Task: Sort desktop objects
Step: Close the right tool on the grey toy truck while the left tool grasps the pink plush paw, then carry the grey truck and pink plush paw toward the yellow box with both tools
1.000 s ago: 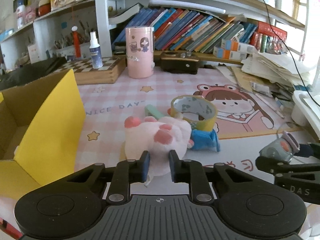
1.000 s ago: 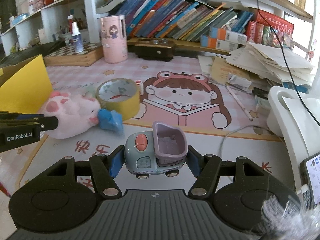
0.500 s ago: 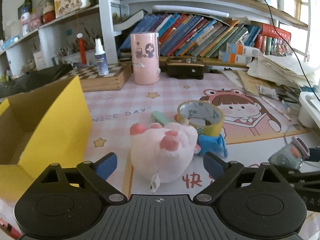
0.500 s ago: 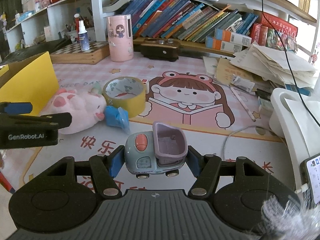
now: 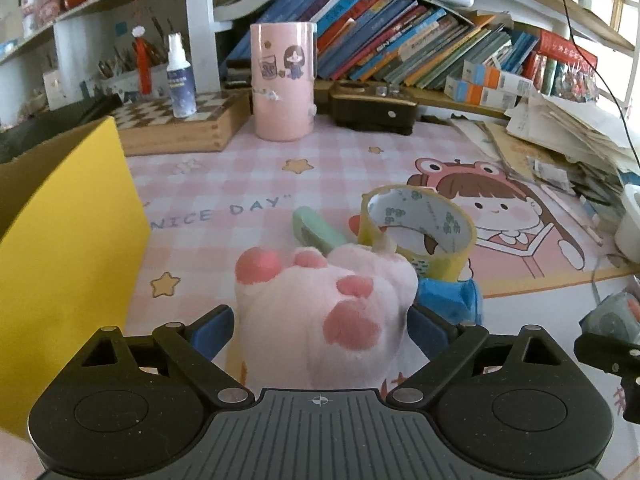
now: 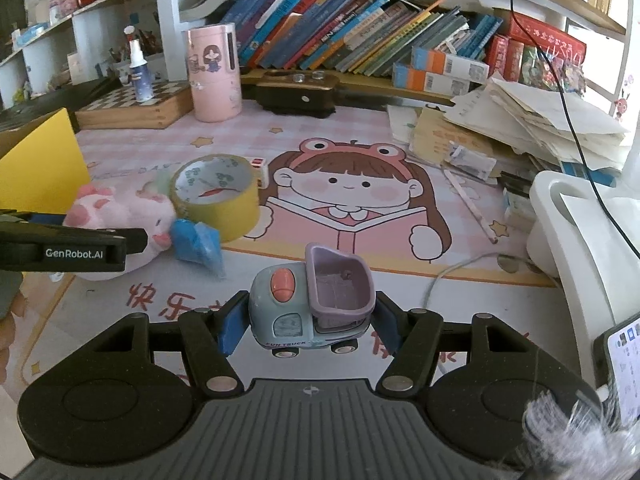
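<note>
Left wrist view shows the pink plush paw (image 5: pixel 324 312) lying on the desk mat (image 5: pixel 224 184) between the two spread fingers of the left gripper (image 5: pixel 320 326). The jaws stand wide, one blue pad on each side of the plush, and I cannot tell if the pads touch it; they do not press it. Just beyond the plush, ahead of this gripper, a mint green object (image 5: pixel 316 232) lies partly hidden, and a roll of yellow tape (image 5: pixel 416 228) stands ahead and a little to the right. A blue wrapper (image 5: pixel 452 300) lies beside the right finger. To the left of the gripper stands the yellow cardboard box (image 5: pixel 68 240). Far ahead are a pink cylinder holder (image 5: pixel 282 80) and a chessboard box (image 5: pixel 180 124).

In the right wrist view, the right gripper (image 6: pixel 308 322) is closed on a small toy truck (image 6: pixel 312 304), blue pads against its two sides, and holds it above the mat. To its left the plush, the tape and the left gripper are visible. To its right a white container (image 6: pixel 560 220) stands.
</note>
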Demonstrator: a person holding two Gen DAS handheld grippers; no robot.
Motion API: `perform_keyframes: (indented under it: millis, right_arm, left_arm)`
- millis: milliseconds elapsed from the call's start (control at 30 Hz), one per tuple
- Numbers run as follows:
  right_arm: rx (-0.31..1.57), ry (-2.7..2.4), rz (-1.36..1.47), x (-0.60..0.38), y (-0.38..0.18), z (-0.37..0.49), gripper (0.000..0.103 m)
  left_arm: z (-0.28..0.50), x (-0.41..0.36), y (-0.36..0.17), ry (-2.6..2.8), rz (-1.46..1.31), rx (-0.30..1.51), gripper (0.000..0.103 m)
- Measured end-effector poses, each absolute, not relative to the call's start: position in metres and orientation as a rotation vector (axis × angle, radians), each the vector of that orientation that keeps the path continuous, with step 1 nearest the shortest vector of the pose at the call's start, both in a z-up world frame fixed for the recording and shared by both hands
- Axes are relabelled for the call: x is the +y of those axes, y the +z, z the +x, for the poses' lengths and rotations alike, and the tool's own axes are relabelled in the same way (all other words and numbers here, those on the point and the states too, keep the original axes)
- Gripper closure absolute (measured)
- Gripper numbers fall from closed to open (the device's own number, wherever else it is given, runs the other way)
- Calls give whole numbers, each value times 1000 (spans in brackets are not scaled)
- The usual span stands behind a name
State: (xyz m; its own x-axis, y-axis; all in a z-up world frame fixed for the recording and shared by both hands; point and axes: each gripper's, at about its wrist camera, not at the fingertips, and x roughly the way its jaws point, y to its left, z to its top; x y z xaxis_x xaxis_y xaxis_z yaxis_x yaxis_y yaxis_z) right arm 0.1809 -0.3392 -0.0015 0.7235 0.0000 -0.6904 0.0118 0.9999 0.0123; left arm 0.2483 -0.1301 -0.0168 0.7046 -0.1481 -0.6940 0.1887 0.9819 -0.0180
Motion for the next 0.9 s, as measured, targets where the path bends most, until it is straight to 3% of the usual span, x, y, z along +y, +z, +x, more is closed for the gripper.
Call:
perform_keyframes:
  millis: [267,533,900]
  right_arm:
    - [776,-16,24,-344,-5,187,41]
    - [773,-11,24,-343,-6,185,41]
    - [757,43,5,-322,-2,177,41]
  left_arm:
    - [257,-135,-21,-204,38,784,11]
    - [249,-132,-11,-204,9,801,33]
    - [214,-116,16,-241,-103,763,33]
